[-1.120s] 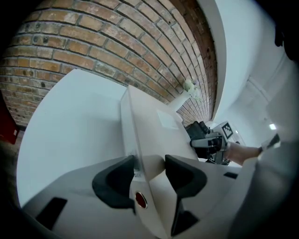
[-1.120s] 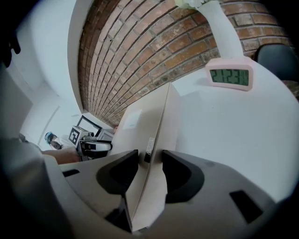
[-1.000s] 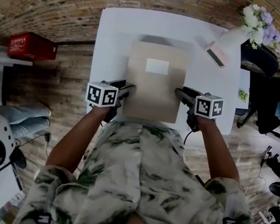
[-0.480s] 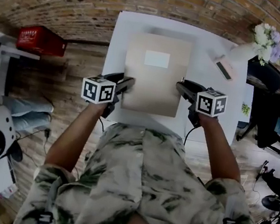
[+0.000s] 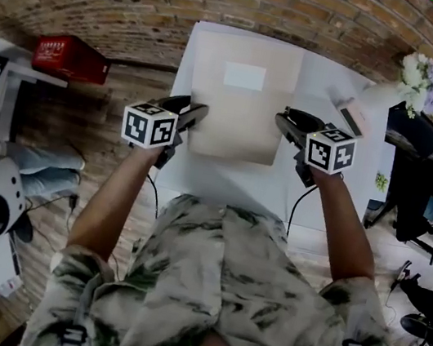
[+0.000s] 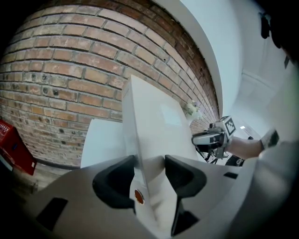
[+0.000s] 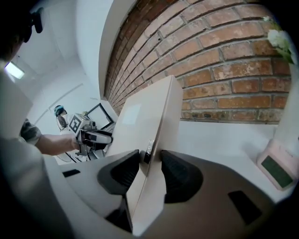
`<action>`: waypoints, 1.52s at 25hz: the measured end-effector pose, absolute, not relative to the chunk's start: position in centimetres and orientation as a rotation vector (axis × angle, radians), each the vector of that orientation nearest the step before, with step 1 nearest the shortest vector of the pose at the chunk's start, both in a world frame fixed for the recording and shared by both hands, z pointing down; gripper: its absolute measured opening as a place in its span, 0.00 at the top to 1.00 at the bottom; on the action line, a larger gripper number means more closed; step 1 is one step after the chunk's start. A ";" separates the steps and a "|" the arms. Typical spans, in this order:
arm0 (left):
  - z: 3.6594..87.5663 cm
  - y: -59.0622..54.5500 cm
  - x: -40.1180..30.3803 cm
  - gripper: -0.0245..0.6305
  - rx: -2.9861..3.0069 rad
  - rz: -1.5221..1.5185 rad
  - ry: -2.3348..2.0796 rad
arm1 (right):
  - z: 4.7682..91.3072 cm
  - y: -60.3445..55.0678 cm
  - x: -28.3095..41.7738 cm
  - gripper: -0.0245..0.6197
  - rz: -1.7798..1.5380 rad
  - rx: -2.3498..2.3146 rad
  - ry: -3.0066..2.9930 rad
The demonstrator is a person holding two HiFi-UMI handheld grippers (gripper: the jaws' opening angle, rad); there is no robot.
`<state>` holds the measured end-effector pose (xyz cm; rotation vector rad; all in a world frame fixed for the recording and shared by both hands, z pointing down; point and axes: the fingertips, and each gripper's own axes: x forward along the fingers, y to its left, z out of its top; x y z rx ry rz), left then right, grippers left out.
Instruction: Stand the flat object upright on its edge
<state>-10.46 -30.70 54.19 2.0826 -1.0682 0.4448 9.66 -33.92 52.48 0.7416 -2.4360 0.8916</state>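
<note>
The left claw (image 5: 196,112) and the right claw (image 5: 282,120) grip opposite side edges of a tan folder (image 5: 240,102), which spans the gap between them over a white table (image 5: 231,183). The right claw's jaws have just been closing on that edge. A pink gadget (image 5: 351,117) lies just beyond the right claw. A red box (image 5: 69,58) sits well outside the left claw.

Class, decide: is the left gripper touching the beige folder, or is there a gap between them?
Touching. The left gripper view shows the folder wedged between the jaws of the left gripper, with both pads pressed against its faces.
</note>
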 end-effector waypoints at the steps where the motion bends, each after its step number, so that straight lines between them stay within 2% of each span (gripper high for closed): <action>1: 53.9 -31.2 -10.6 0.63 2.092 0.449 -1.077 | 52.2 -34.4 9.5 0.70 0.865 0.741 -2.443; 24: 51.7 -42.1 -10.4 0.64 2.206 0.612 -1.266 | 48.5 -44.6 9.4 0.73 0.321 0.815 -2.514; 38: 52.5 -49.8 -10.0 0.64 2.244 0.702 -1.385 | 49.8 -51.6 9.9 0.74 0.147 0.901 -2.532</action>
